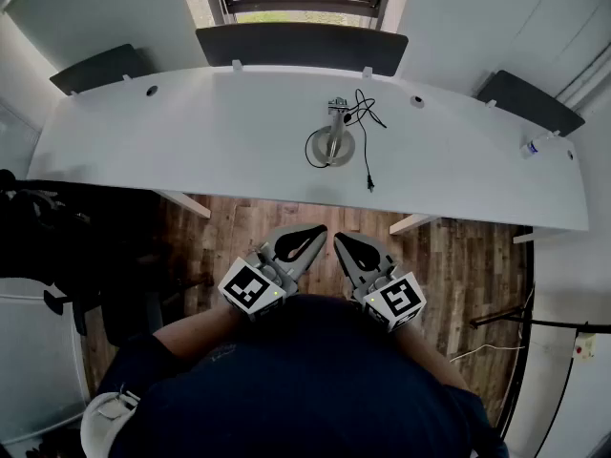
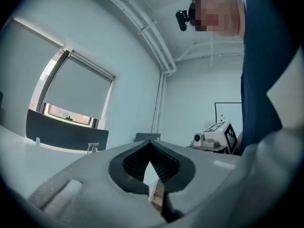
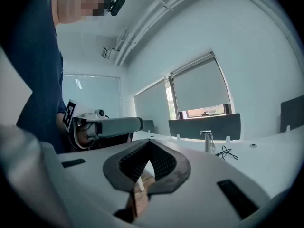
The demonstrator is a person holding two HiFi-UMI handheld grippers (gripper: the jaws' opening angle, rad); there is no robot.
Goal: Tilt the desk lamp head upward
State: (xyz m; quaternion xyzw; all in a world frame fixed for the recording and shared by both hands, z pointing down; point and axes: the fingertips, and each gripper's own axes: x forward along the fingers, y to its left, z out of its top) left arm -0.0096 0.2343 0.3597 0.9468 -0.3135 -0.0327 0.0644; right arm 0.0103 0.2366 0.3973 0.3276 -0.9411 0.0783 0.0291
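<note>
Wide curved white desk [image 1: 191, 132] fills the top of the head view, with a dark screen panel [image 1: 301, 48] standing along its far edge and a wooden floor [image 1: 458, 265] showing below the near edge. The person in a dark blue top [image 1: 305, 380] stands back from the desk, both tools held close to the chest and well short of the desk. The left gripper [image 1: 315, 232] points forward with its jaws pressed together and nothing between them. The right gripper [image 1: 342, 241] sits just beside it, its jaws likewise closed and empty, the two tips nearly meeting. Out on the desk, near the middle and well apart from both grippers, stands the desk lamp [image 1: 335, 136] on its round base. Its black cable [image 1: 366, 113] loops on the desk beside it.
</note>
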